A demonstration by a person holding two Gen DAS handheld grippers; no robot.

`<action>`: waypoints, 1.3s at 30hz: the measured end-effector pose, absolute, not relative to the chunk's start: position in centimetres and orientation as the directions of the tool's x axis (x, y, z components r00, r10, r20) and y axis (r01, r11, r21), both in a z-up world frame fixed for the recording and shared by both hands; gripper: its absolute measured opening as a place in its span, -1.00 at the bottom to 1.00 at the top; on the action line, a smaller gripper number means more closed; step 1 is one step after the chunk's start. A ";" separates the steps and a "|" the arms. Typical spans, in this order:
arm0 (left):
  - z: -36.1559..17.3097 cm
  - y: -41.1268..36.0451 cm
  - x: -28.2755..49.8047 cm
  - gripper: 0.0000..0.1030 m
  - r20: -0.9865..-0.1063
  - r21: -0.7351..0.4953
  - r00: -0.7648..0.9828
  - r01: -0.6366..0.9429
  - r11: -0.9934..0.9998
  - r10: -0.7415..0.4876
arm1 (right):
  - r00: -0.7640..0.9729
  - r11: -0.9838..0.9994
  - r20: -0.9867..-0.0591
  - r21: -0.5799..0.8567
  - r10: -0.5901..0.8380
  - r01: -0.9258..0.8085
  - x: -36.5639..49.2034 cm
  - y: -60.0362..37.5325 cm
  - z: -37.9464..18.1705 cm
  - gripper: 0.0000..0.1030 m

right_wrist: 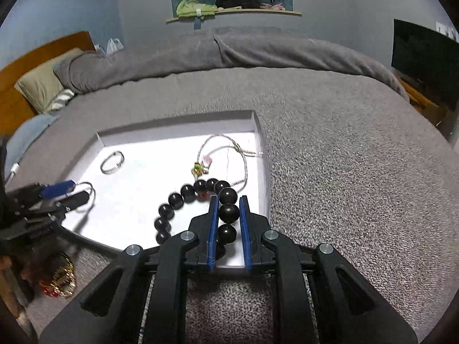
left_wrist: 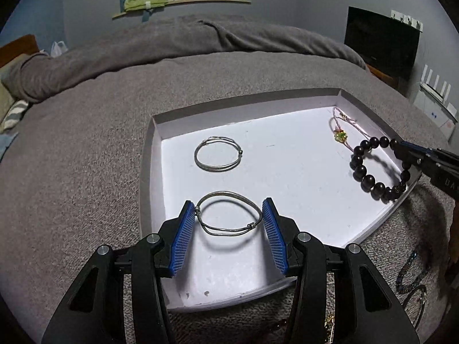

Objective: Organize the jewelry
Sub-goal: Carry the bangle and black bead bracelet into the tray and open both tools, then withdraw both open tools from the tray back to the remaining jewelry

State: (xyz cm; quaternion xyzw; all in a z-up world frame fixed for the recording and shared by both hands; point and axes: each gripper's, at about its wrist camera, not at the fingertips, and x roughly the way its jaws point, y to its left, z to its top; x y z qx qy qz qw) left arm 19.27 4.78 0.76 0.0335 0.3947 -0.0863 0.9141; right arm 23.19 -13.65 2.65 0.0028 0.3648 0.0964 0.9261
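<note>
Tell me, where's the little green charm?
The charm lies in the white tray, on its pink cord, just beyond the black beads in the right wrist view.

My two handheld grippers: black frames, blue ribbed pads.

My left gripper [left_wrist: 229, 223] has two glossy black plastic arms on each side, angular with triangular cut-outs, joined by round silver pivot screws. Its fingers [left_wrist: 183, 238] carry bright blue pads with fine ridges running across their faces, set on black backing. My right gripper [right_wrist: 228, 218] is built the same: black linkage arms, four silver screw heads, thin blue ribbed pads seen nearly edge-on. From my left camera, its black body shows pale lettering, too cut off to read.
</note>
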 end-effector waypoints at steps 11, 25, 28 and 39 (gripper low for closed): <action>1.1 4.5 18.7 0.39 -0.697 0.011 0.706 0.186 0.983 -0.126 | 0.719 0.983 -0.672 0.073 0.175 -0.171 23.2 -13.6 2.5 -0.72; 3.4 4.5 16.0 0.68 -0.618 0.012 0.778 0.153 0.988 -0.113 | 0.808 0.982 -0.559 0.077 0.186 -0.173 20.2 -14.0 5.2 0.86; 3.7 4.7 15.0 0.70 -0.606 0.014 0.788 0.146 0.989 -0.108 | 0.827 0.986 -0.539 0.058 0.162 -0.156 19.3 -14.3 5.7 0.89; 4.6 5.5 11.6 0.75 -0.562 0.037 0.825 0.100 0.994 -0.062 | 0.787 0.998 -0.616 -0.027 0.029 -0.058 17.6 -15.6 4.4 0.89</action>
